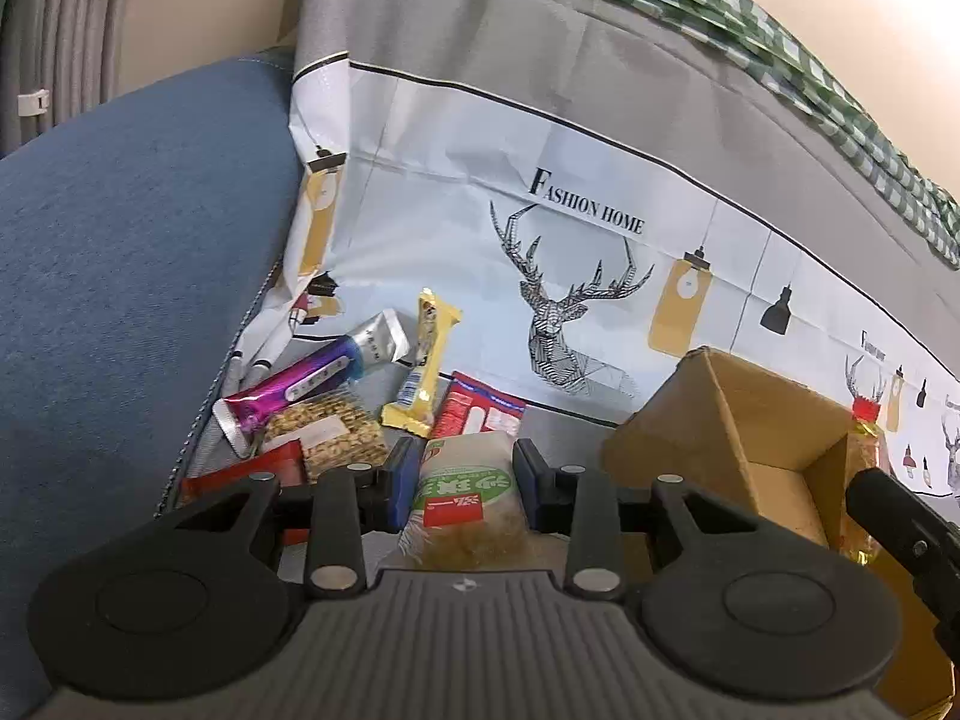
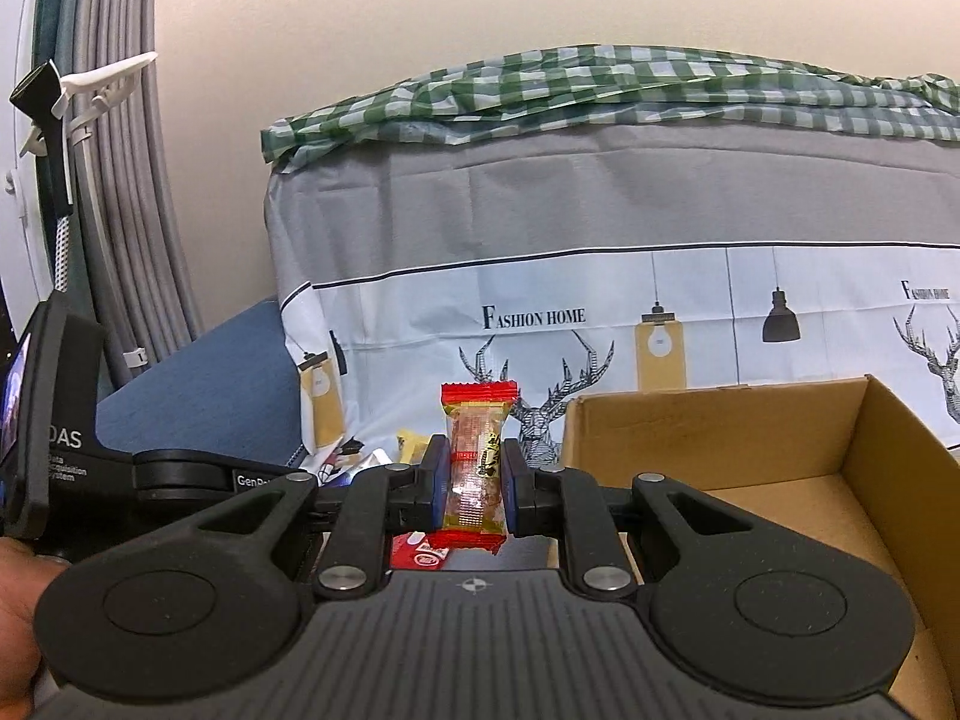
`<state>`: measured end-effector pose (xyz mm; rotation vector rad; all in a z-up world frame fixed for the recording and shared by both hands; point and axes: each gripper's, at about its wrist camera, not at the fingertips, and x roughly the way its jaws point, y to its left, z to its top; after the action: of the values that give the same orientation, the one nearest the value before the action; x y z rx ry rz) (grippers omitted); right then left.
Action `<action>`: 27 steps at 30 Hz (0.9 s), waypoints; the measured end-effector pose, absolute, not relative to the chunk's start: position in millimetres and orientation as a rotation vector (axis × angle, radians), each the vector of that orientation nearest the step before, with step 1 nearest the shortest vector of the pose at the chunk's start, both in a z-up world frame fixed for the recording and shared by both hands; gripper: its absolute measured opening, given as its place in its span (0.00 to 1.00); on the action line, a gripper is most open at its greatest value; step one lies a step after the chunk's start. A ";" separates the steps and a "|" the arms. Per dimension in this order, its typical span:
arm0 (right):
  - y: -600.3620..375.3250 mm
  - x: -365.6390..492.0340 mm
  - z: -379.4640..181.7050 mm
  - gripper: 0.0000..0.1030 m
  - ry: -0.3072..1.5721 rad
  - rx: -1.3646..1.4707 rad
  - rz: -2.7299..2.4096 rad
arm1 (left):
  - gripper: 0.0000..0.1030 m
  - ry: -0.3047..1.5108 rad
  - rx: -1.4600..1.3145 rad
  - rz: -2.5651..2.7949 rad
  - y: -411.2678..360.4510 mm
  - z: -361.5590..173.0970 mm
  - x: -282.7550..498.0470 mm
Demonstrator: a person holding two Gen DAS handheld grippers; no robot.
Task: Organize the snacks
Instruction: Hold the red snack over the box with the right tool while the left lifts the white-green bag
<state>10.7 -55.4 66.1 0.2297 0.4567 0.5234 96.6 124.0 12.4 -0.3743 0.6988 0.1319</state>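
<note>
The right gripper (image 2: 474, 489) is clenched on a small snack packet (image 2: 477, 468) with red ends and a clear middle, held upright between the blue pads and lifted clear of the surface. Just to its right stands an open cardboard box (image 2: 708, 420), whose near left corner sits beside the right finger.

The left gripper (image 1: 465, 480) grasps a pale rice-cracker pack (image 1: 465, 483) with a green and red label, the pads pressing its two sides. Beyond it, toward the left edge of the grey seat (image 1: 207, 450), a loose heap of snacks lies: a purple and silver bar (image 1: 300, 387), a clear pack of nut brittle (image 1: 330, 435) touching it, a yellow bar (image 1: 423, 375) leaning upright, a red and white packet (image 1: 480, 408) just behind the cracker pack, and a flat red packet (image 1: 246, 471) at the near left.

A printed cover (image 1: 600, 276) with deer heads and lamps hangs behind everything. A blue cushion (image 1: 132, 240) flanks the heap on the left, and a green checked cloth (image 2: 600, 90) lies crumpled along the top of the backrest.
</note>
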 end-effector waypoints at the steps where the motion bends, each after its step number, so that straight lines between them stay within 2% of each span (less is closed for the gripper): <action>1: -57.2 11.6 65.6 0.18 0.458 0.231 0.520 | 0.37 0.697 -0.373 0.130 122.5 12.8 96.5; 13: -81.7 26.9 59.7 0.18 0.459 0.246 0.438 | 0.37 0.604 -0.381 0.057 98.2 24.6 93.6; 18: -95.6 36.0 57.5 0.18 0.454 0.253 0.382 | 0.35 0.462 -0.389 -0.057 73.4 41.2 80.0; 19: -99.2 38.4 56.9 0.18 0.455 0.256 0.365 | 0.33 0.441 -0.394 -0.083 68.7 43.9 77.2; 20: -103.6 41.2 56.4 0.18 0.454 0.260 0.347 | 0.14 0.422 -0.401 -0.115 63.0 46.5 75.0; 23: -117.9 48.5 56.0 0.18 0.449 0.274 0.292 | 0.13 0.410 -0.374 -0.171 44.6 51.0 72.7; 27: -135.6 56.3 52.9 0.18 0.448 0.288 0.232 | 0.15 0.496 -0.320 -0.097 39.4 39.6 84.1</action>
<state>56.3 -135.6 52.9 0.2883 0.4485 0.2319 84.1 39.4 39.6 -0.3199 0.4957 -0.0968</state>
